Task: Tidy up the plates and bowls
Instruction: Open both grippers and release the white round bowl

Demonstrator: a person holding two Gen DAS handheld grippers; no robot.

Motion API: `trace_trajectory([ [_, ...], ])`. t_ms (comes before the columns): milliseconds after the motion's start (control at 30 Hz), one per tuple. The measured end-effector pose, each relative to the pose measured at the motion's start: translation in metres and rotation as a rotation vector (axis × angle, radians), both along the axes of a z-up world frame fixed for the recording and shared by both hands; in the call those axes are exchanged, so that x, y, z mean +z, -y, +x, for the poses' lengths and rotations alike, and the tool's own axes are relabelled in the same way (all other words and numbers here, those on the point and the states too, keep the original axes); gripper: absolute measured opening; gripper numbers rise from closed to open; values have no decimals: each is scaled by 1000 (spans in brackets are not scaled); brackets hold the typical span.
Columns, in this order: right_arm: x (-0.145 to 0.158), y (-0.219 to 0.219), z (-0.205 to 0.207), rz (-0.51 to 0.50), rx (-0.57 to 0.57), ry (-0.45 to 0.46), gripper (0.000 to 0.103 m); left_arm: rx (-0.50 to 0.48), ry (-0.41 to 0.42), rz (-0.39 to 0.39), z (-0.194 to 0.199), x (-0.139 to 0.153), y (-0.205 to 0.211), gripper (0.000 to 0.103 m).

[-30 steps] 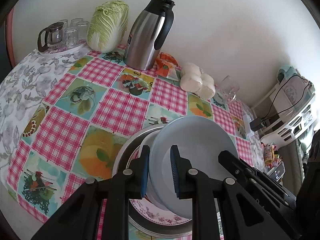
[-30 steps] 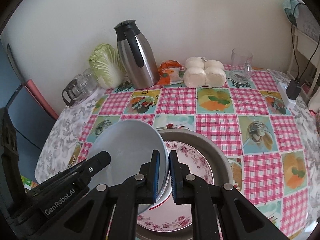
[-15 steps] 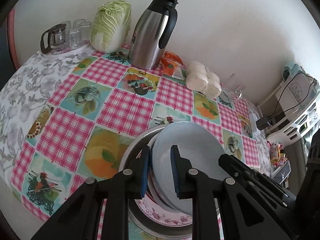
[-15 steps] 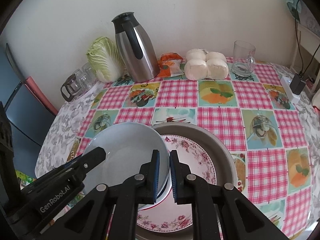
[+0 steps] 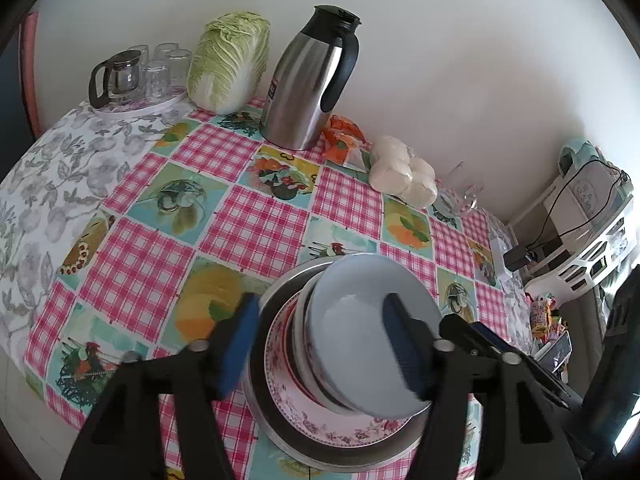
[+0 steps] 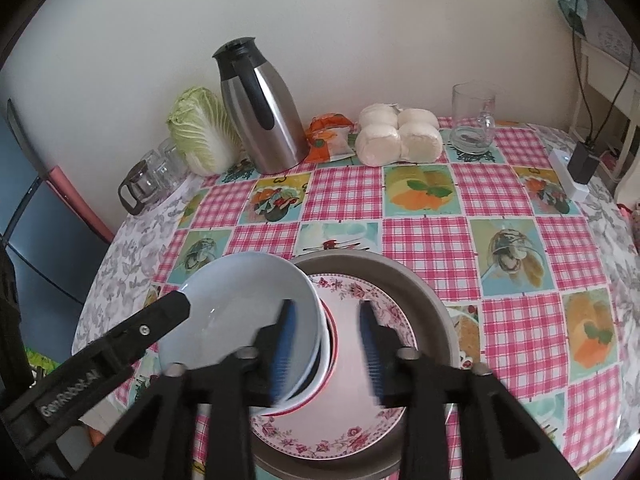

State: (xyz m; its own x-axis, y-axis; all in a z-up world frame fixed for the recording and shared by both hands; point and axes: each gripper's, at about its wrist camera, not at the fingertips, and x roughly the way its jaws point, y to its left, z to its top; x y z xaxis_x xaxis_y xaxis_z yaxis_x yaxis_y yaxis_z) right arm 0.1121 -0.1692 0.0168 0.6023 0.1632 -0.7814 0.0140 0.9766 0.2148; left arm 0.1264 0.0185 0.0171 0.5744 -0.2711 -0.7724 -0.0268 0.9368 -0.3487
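Observation:
A pale blue bowl (image 5: 360, 320) (image 6: 248, 304) rests tilted on a red-rimmed white bowl (image 6: 326, 376) inside a stack. Under them lie a floral plate (image 6: 384, 420) (image 5: 288, 384) and a grey metal basin (image 6: 424, 304) (image 5: 280, 288). My left gripper (image 5: 320, 340) is open, its blue pads either side of the blue bowl's near rim. My right gripper (image 6: 328, 344) is open, one pad inside the blue bowl, the other over the floral plate.
On the checked tablecloth at the back stand a steel thermos (image 6: 260, 108), a cabbage (image 6: 200, 128), a bag of white buns (image 6: 396, 136), an orange packet (image 6: 328, 136), a glass mug (image 6: 474, 116) and a tray of glasses with a small teapot (image 5: 132, 76). A white rack (image 5: 592, 236) stands at right.
Both grippers have opened and let go of the blue bowl's rim. The bowl now rests lower on the stack in the basin.

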Motion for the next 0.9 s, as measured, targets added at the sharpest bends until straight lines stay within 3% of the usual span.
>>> trace_trajectory([
  [300,5,9,-18,15,-39,26,83,80,8,57,-17,-1,-20,86],
  [467,2,15,-29,3,-56,29,89,78,12,132,-28,-6,-23,91],
  [500,1,15,-32,-3,-54,31,93,75,13,143,-31,-7,-23,97],
  [567,-2,16,-38,-12,-55,32,102,67,21,163,-37,-11,-24,99],
  [700,-15,18,-52,-42,-66,20,103,68,13,229,-47,-18,-24,101],
  [900,-29,21,-71,-47,-69,8,103,36,8,249,-59,-28,-26,101],
])
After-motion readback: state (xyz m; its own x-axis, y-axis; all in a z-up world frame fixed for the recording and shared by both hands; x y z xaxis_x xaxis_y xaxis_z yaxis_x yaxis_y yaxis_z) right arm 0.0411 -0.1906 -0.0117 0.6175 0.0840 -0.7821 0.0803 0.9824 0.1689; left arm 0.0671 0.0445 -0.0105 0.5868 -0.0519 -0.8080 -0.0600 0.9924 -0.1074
